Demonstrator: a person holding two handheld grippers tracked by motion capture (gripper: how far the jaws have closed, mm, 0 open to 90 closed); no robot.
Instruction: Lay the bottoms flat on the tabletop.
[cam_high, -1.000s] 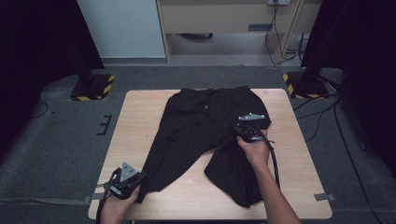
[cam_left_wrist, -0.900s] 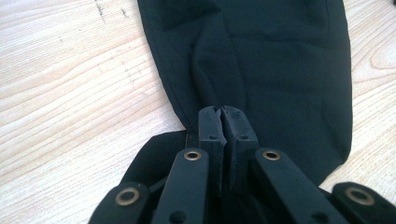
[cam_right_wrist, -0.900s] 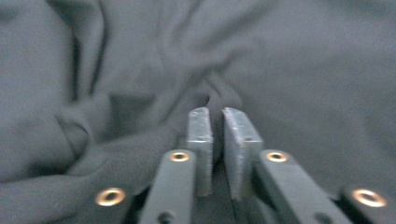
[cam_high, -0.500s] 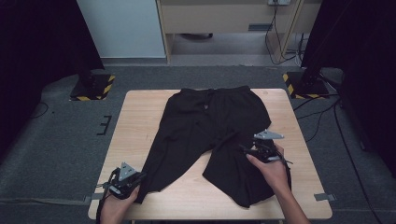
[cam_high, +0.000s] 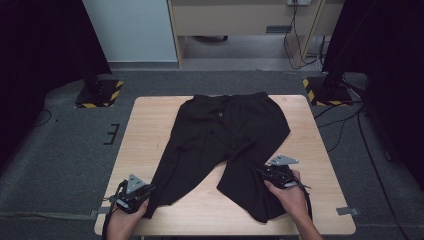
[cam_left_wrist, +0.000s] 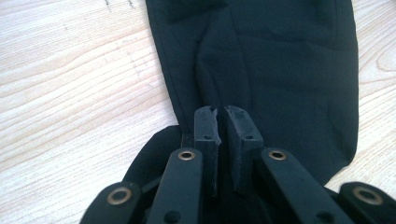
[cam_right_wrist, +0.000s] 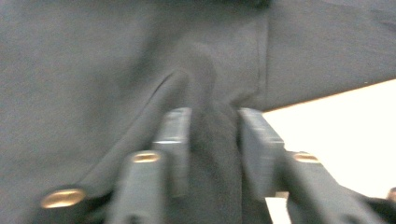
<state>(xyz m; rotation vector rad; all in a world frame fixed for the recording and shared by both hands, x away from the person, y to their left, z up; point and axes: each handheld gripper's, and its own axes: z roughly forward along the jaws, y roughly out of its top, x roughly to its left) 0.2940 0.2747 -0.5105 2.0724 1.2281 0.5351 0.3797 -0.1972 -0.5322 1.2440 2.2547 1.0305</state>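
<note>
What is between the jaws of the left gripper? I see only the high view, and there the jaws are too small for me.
Observer: The left gripper pinches a thin fold of the black trousers near the end of one leg. Its jaws are almost together.
Operator: And the right gripper, does it grip something?
Observer: The right gripper has just been closing, and a thick bunch of the same cloth fills the gap between its jaws.
Operator: Is the cloth near it lying flat?
Observer: No, a raised ridge runs from the jaws into the leg, and the table shows beside it.
</note>
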